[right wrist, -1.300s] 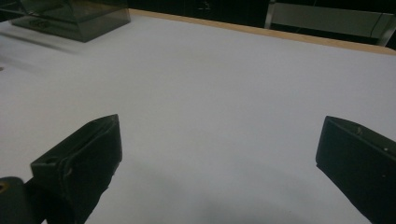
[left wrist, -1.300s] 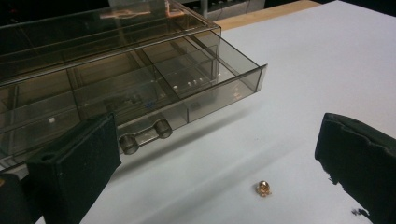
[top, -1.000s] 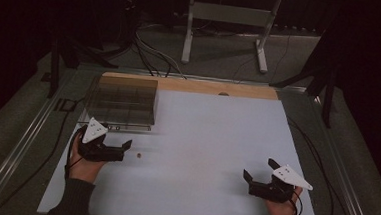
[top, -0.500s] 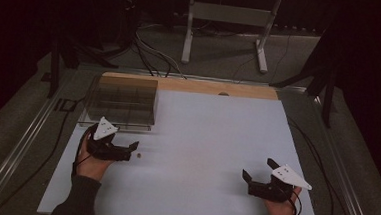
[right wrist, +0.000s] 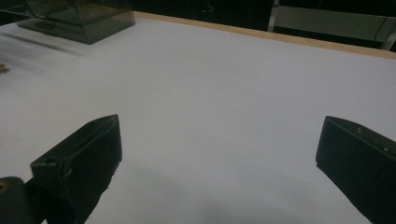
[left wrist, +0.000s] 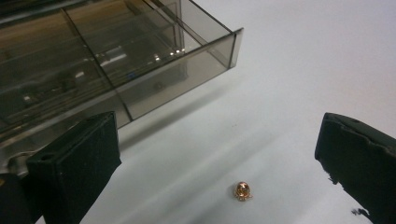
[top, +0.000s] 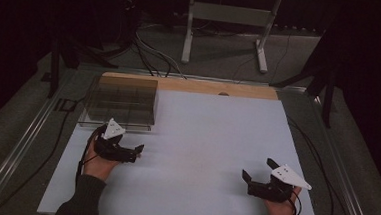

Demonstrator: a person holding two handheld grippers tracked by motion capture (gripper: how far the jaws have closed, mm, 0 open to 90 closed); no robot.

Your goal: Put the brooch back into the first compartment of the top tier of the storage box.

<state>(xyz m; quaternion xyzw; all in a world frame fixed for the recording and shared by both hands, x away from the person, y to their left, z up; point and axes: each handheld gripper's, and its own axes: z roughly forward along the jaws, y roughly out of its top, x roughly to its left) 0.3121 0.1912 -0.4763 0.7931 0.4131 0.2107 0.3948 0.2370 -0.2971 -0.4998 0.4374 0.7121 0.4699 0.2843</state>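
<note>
A tiny gold-orange bead [left wrist: 243,190] lies on the white tabletop [top: 207,133]. It sits low between the wide-apart jaws of my left gripper [left wrist: 219,140], touching neither. In the high view the left gripper [top: 134,153] is held low at the table's left, just in front of a smoky clear compartment box [top: 121,101], and it is open. My right gripper [top: 257,169] rests near the front right corner, also open, with nothing between its jaws [right wrist: 219,140]. From it the box [right wrist: 79,18] shows far off to the left.
The box's near corner [left wrist: 233,42] stands close ahead of the left jaws. A wooden strip [top: 219,88] runs along the table's far edge. Cables [top: 151,55] and a metal stand [top: 229,19] lie beyond it. A metal rail [top: 26,142] borders the left side.
My left gripper has slid to the right along the table, and the bead now lies between its jaws. The right gripper has stayed put.
</note>
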